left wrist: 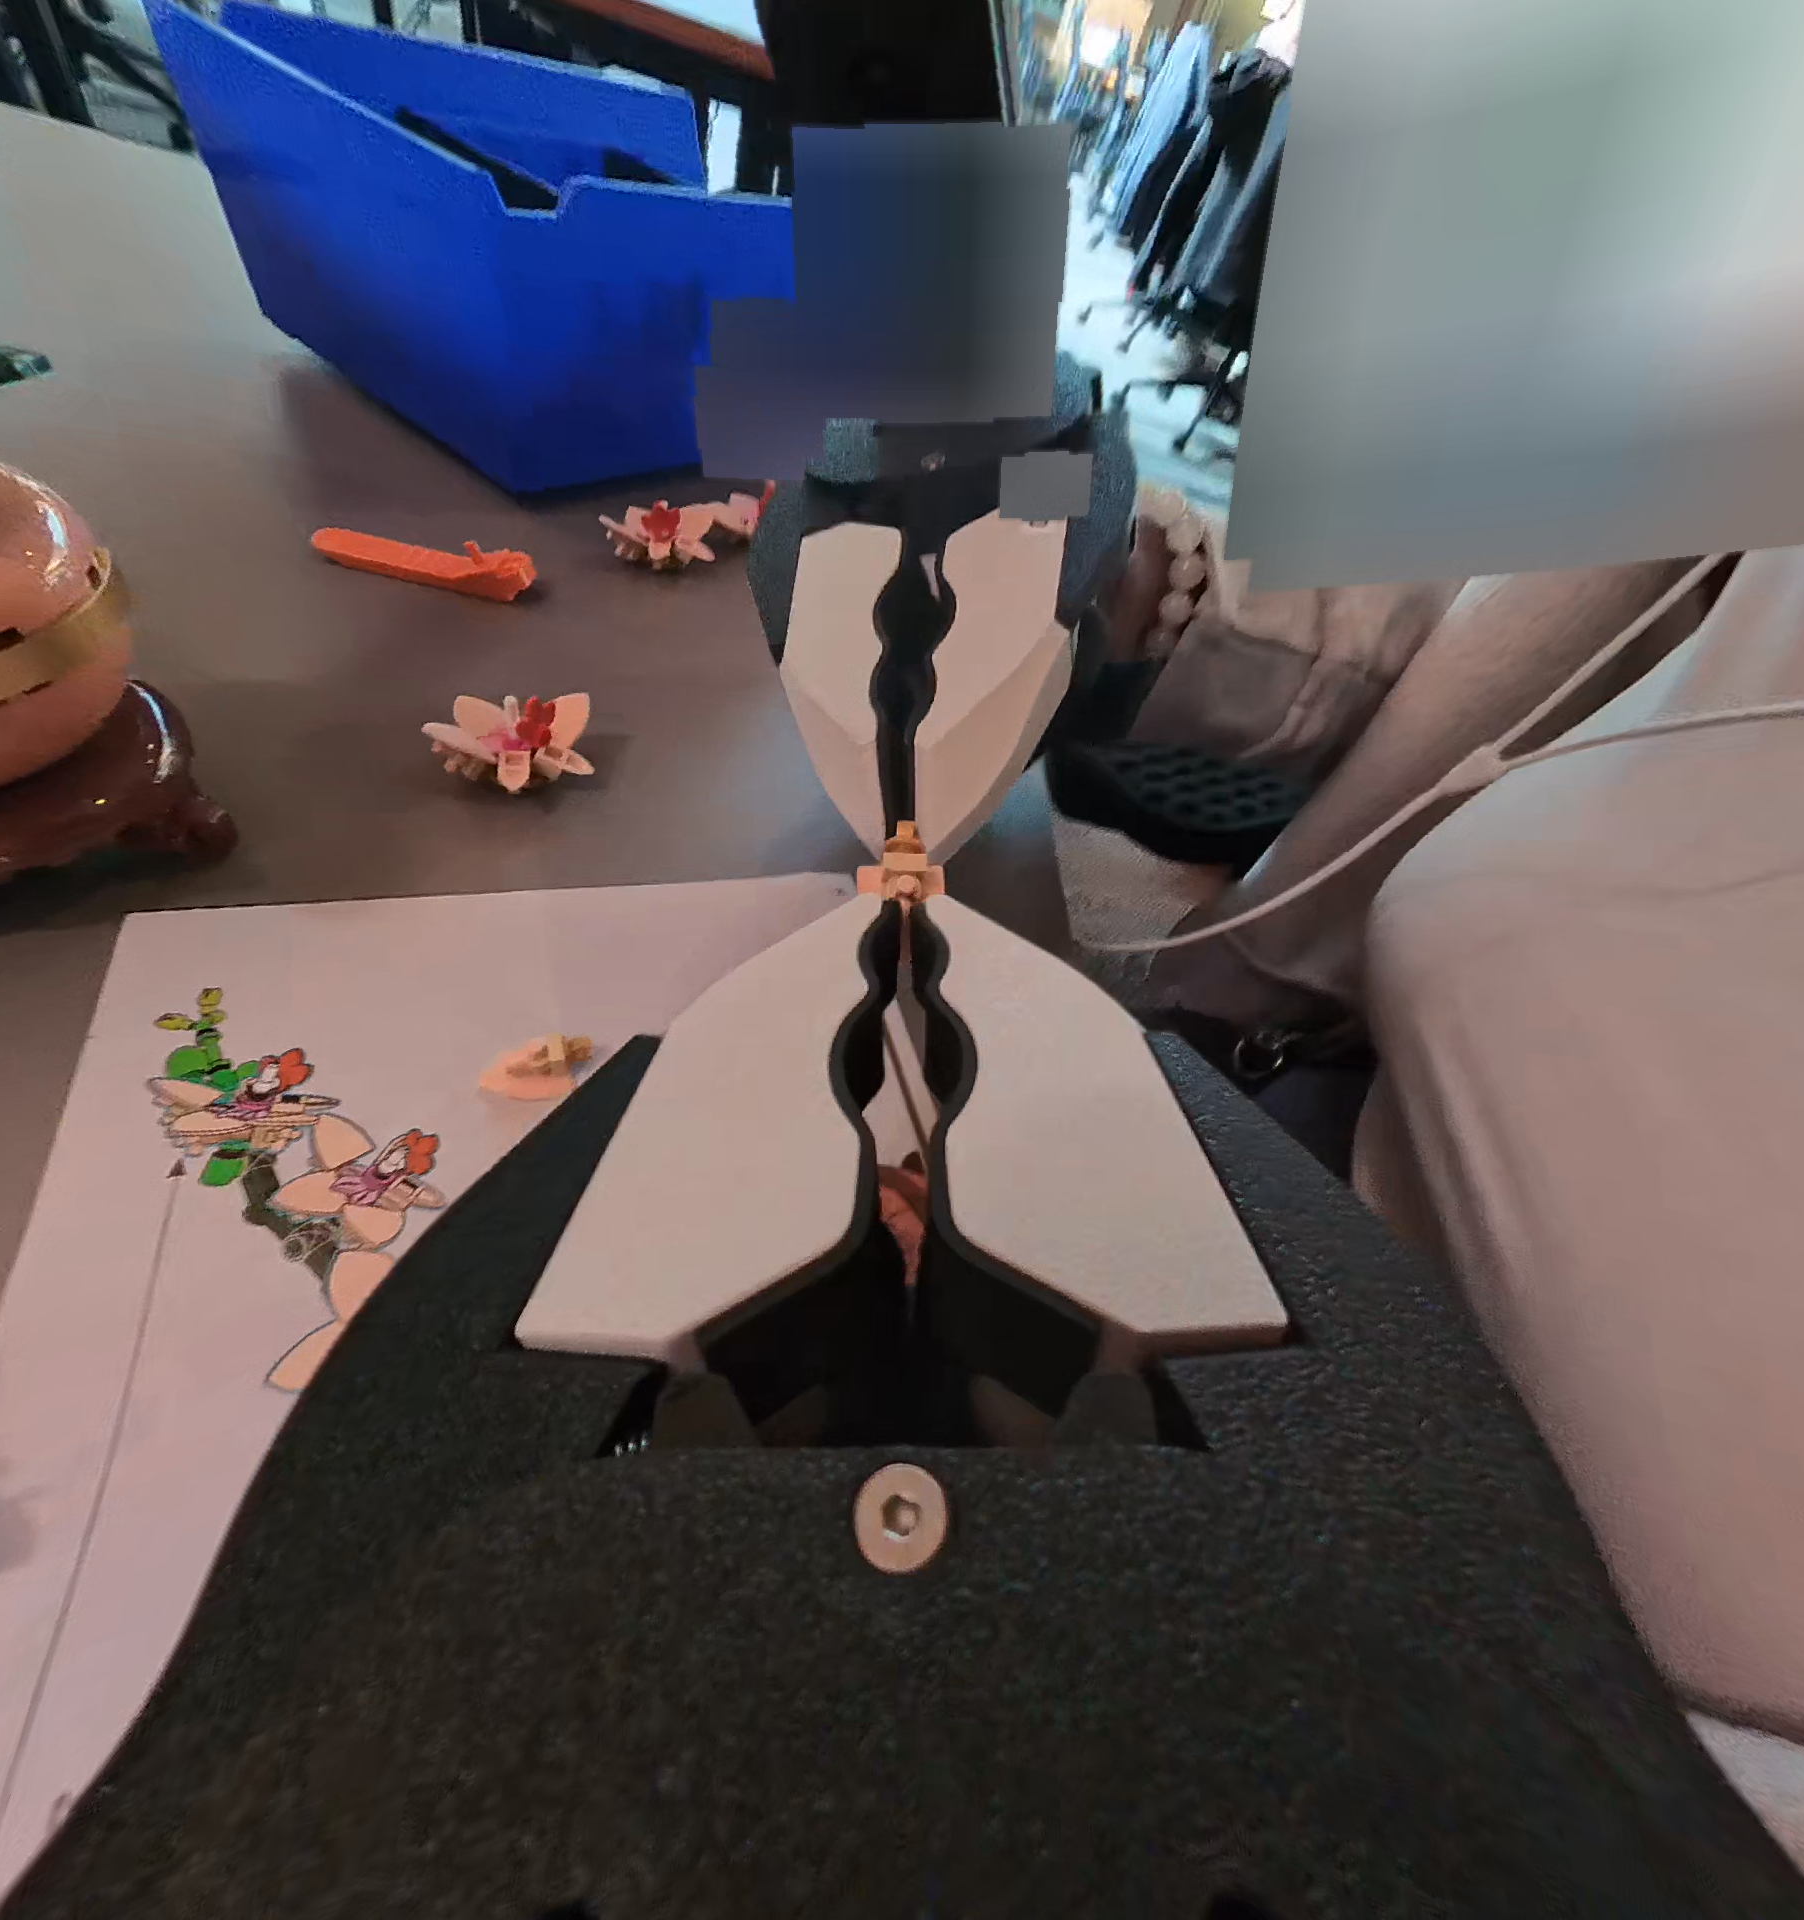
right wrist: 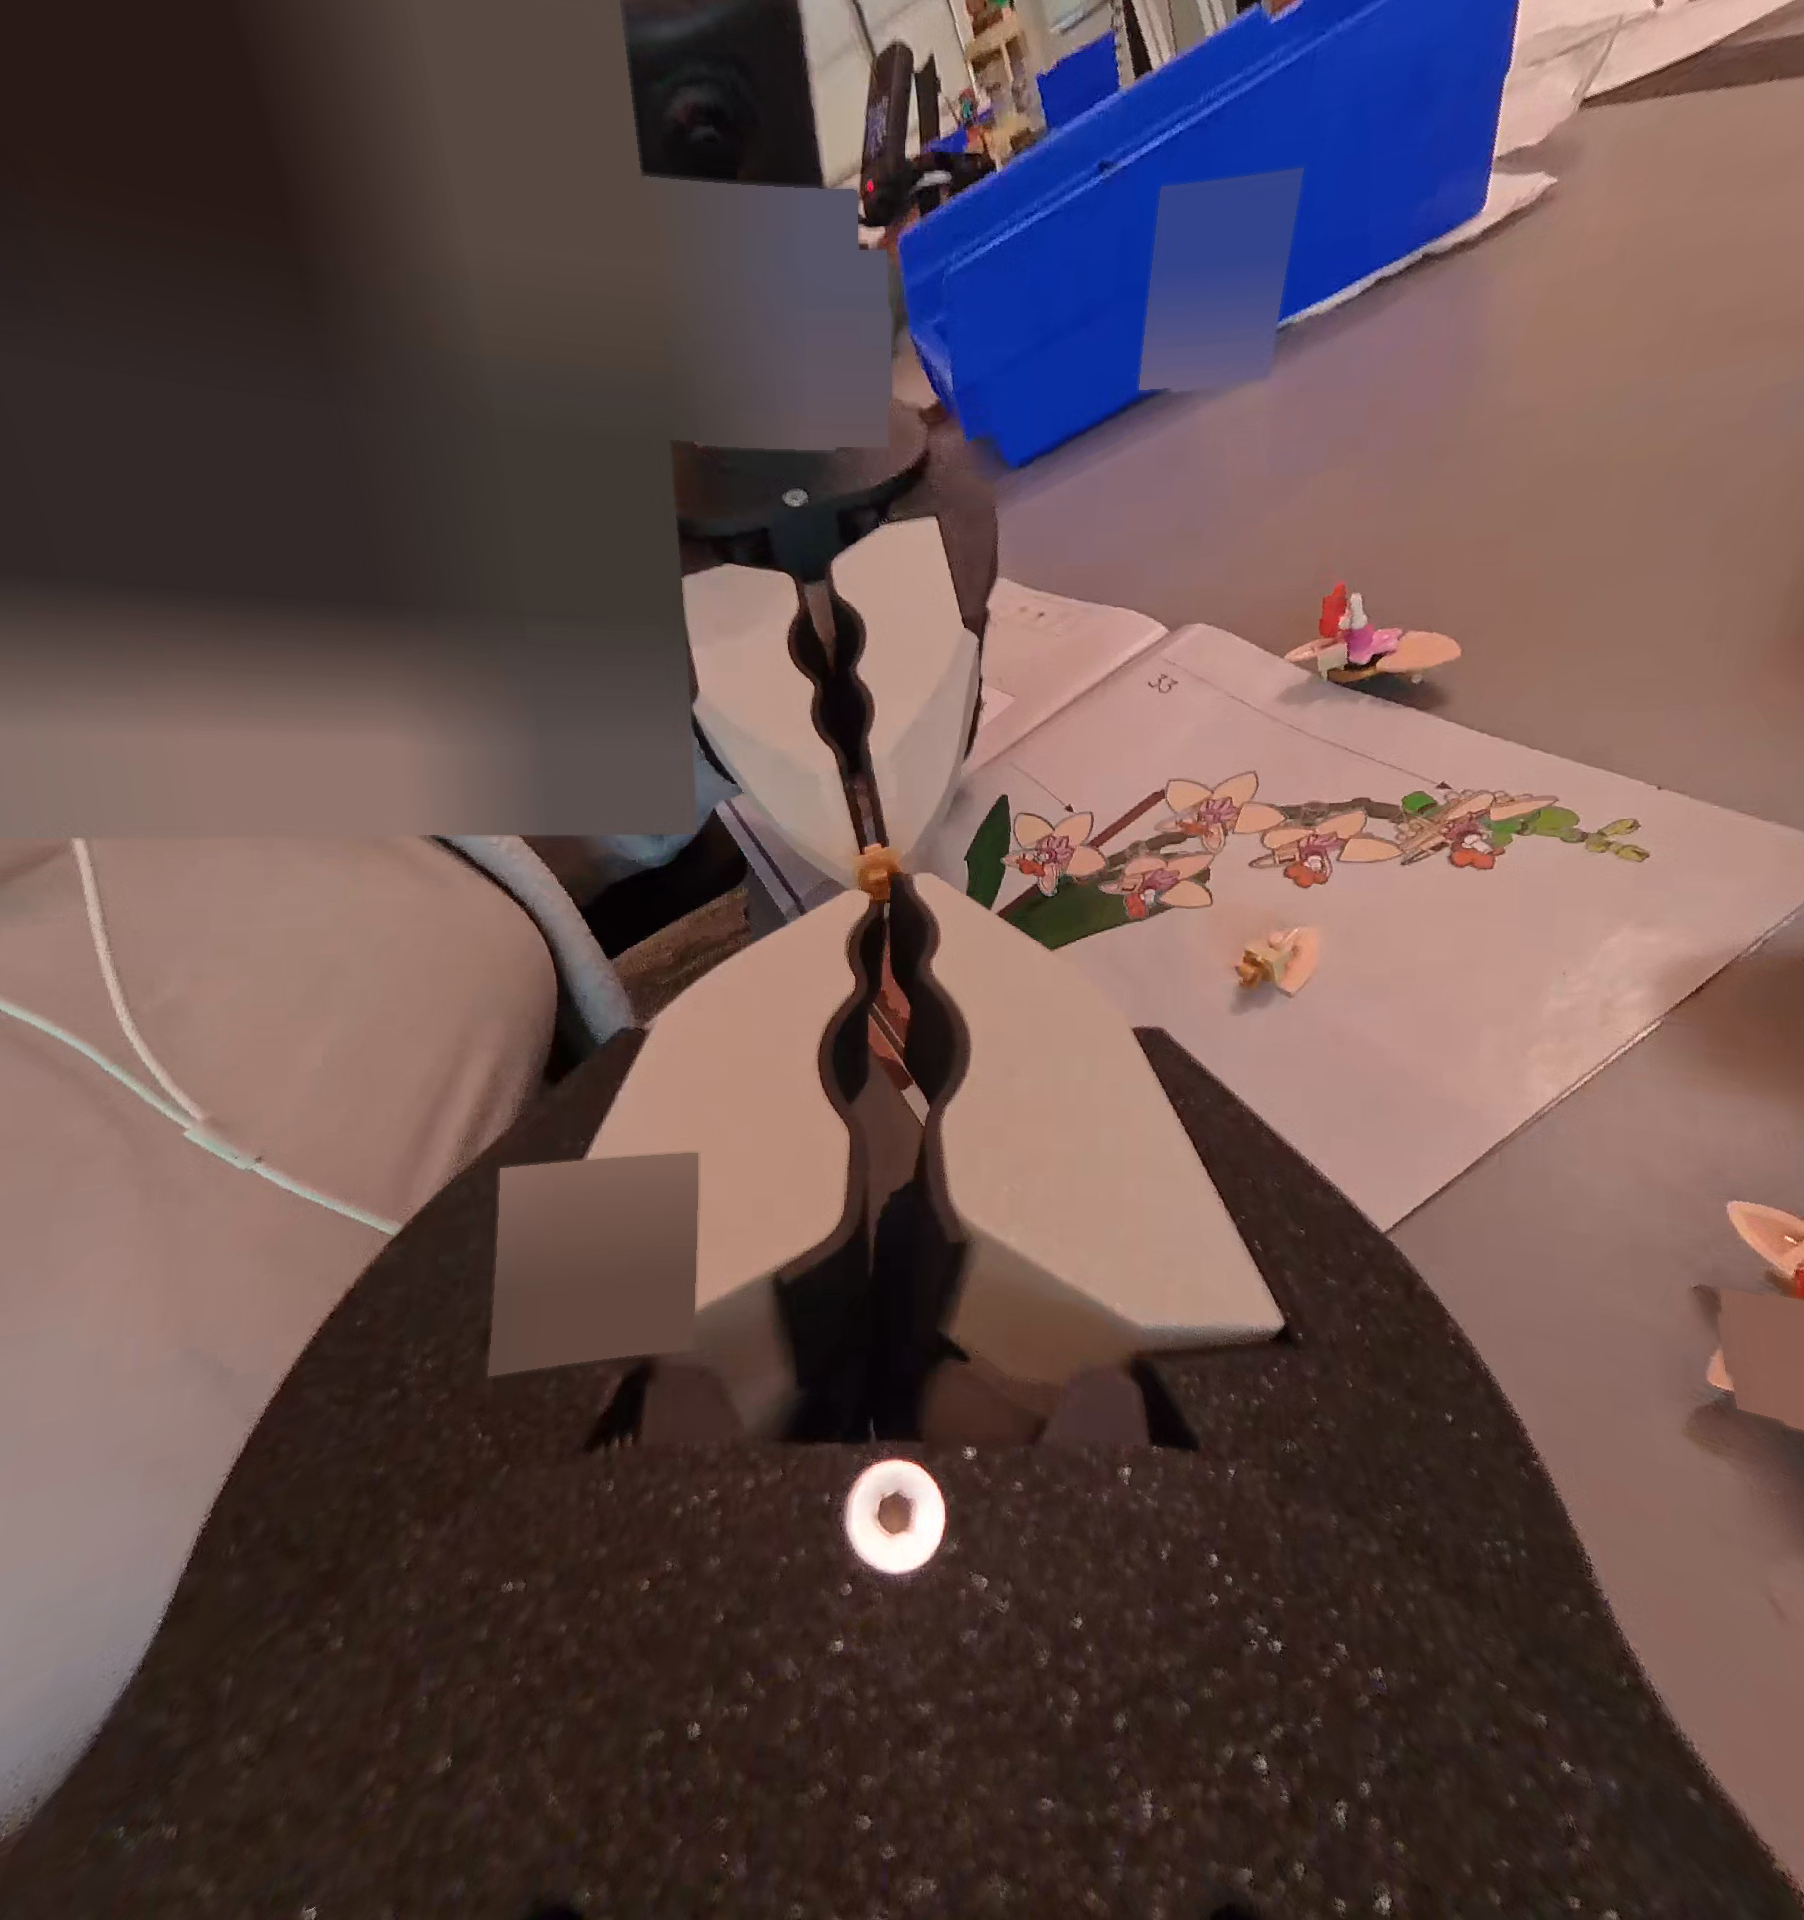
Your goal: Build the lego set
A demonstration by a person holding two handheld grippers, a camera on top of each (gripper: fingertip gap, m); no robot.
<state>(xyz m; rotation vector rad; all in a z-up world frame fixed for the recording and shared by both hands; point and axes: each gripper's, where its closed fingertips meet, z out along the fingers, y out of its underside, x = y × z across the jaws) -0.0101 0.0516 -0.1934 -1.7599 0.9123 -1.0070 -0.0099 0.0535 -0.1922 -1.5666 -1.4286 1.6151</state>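
My left gripper (left wrist: 903, 906) and right gripper (right wrist: 882, 891) meet tip to tip above the near edge of the instruction booklet (left wrist: 358, 987). The left gripper is shut on a small tan lego piece (left wrist: 903, 881). The right gripper, seen opposite in the left wrist view (left wrist: 903, 831), is shut on a small yellow piece (right wrist: 877, 868) that touches the tan one. The left gripper shows facing me in the right wrist view (right wrist: 870, 844). A loose cream petal piece (left wrist: 529, 1070) lies on the booklet; it also shows in the right wrist view (right wrist: 1282, 958).
Two built orchid flowers (left wrist: 508, 740) (left wrist: 669, 530) and an orange brick separator (left wrist: 425, 561) lie on the grey table. A blue bin (left wrist: 482, 270) stands behind them. A pink pot (left wrist: 15, 665) is at the left. A person's lap and a white cord (left wrist: 1500, 769) are close by. Both grippers' tips are close together, under 4 cm apart.
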